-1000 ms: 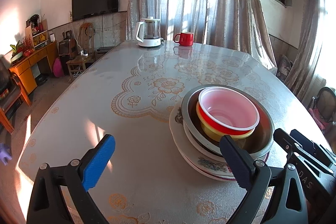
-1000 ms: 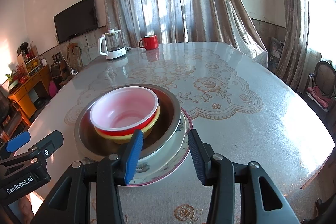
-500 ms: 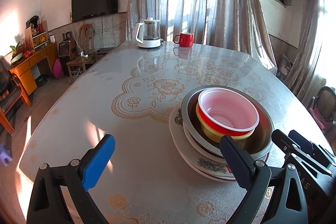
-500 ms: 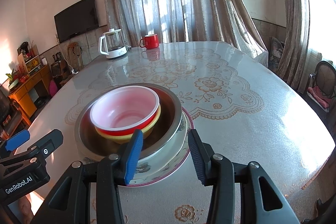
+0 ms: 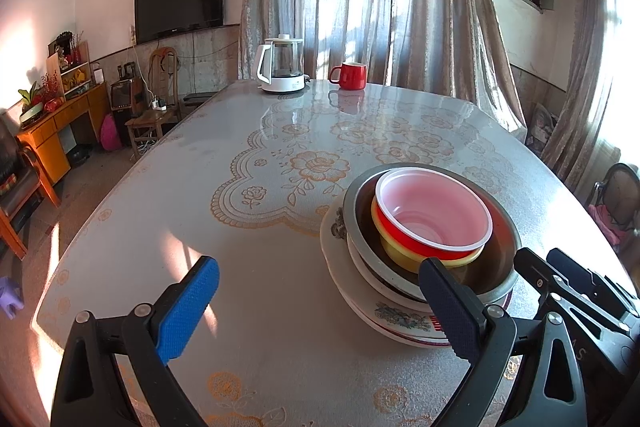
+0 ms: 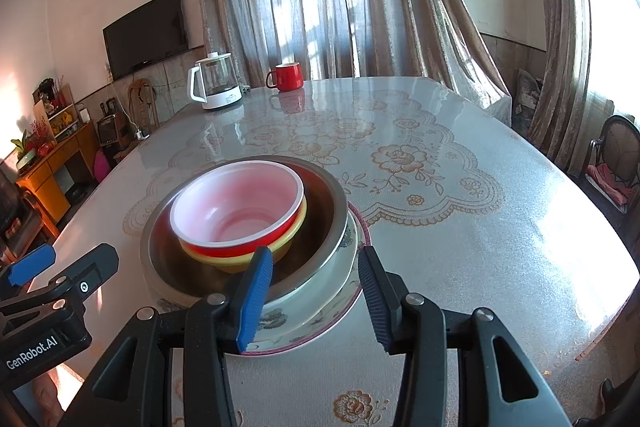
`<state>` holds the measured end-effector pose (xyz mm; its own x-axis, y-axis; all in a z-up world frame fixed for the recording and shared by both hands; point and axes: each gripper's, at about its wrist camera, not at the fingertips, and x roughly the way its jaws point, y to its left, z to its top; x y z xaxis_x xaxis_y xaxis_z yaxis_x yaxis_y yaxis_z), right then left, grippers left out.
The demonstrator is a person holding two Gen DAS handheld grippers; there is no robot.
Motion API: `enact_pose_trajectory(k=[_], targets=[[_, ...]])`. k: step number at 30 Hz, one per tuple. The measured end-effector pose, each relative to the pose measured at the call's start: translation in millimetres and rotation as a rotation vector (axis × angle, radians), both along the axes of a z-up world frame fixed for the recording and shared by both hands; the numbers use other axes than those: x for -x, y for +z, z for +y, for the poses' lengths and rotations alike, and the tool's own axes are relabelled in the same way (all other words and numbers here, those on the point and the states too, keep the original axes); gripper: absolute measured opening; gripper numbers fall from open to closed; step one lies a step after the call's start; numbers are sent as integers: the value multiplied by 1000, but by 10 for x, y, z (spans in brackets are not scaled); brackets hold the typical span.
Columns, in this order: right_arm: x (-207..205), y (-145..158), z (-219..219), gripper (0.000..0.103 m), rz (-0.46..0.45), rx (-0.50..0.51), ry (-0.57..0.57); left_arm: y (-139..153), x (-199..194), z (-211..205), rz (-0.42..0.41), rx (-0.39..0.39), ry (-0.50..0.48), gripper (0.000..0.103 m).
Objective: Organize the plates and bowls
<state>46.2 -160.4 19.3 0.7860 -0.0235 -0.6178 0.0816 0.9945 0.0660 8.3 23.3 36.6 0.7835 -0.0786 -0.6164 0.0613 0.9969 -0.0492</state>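
where the lace-patterned table [image 5: 280,307] runs toward the curtains, a stack sits near its front edge: flowered plates [image 6: 320,311], a steel bowl [image 6: 320,211], a yellow bowl [image 6: 280,247], then a red bowl [image 6: 240,247] on top. the left gripper [image 5: 316,311] gapes wide, holding nothing. the right gripper [image 6: 316,299] stands partly open, astride the stack's near rim, pads apart from it.

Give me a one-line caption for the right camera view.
Open hand-held gripper facing nested bowls stacked on plates.
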Motion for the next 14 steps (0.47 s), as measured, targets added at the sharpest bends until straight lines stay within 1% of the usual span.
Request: enact_pose_trajectory(k=[3, 6, 9, 14], targets=[[-3, -3, 0, 45, 0, 0, 0, 2, 3, -4, -2, 1, -3, 101], [-7, -4, -5, 45, 2, 0, 1, 17, 17, 16, -21, 8, 3, 100], [-8, -9, -11, 45, 4, 1, 0, 30, 20, 34, -35, 10, 10, 96], [-11, -6, -32, 45, -2, -1, -4, 22, -10, 42, -25, 10, 1, 96]])
